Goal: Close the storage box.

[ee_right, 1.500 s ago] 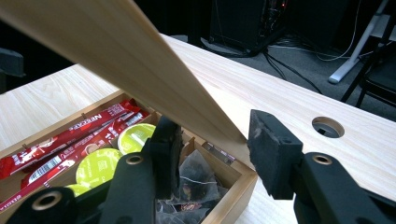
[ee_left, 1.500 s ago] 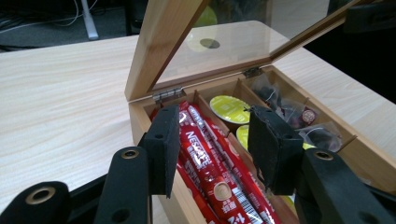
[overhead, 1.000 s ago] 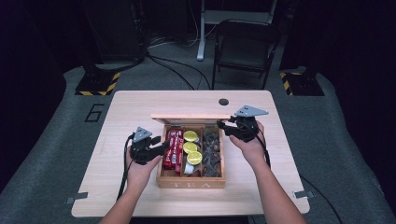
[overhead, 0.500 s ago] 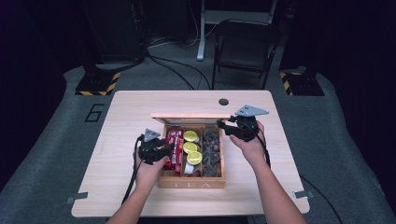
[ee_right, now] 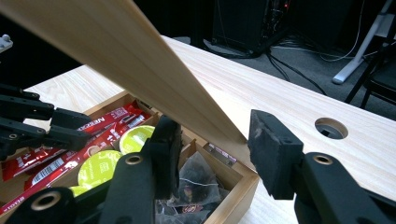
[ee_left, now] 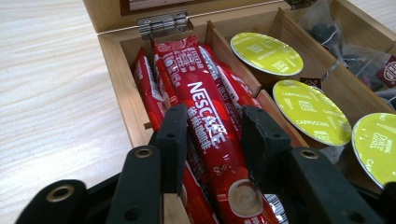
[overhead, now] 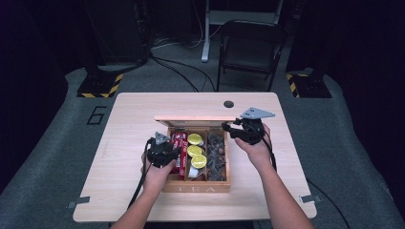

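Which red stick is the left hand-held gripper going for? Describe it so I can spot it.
Find the open wooden tea box mid-table, then its left compartment. Among the red Nescafe coffee sticks, it's the top one, lying between the left hand-held gripper jaws, white logo facing up.

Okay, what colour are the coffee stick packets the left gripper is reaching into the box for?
Red, with white lettering: the coffee stick packets show best in the left gripper view.

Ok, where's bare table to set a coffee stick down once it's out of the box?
Bare table runs wide to the left of the wooden box, beside the left gripper. A narrower strip lies right of the box, and more behind the raised lid up to the round hole. The box compartments are crowded: red sticks, green-topped capsules, tea bags.
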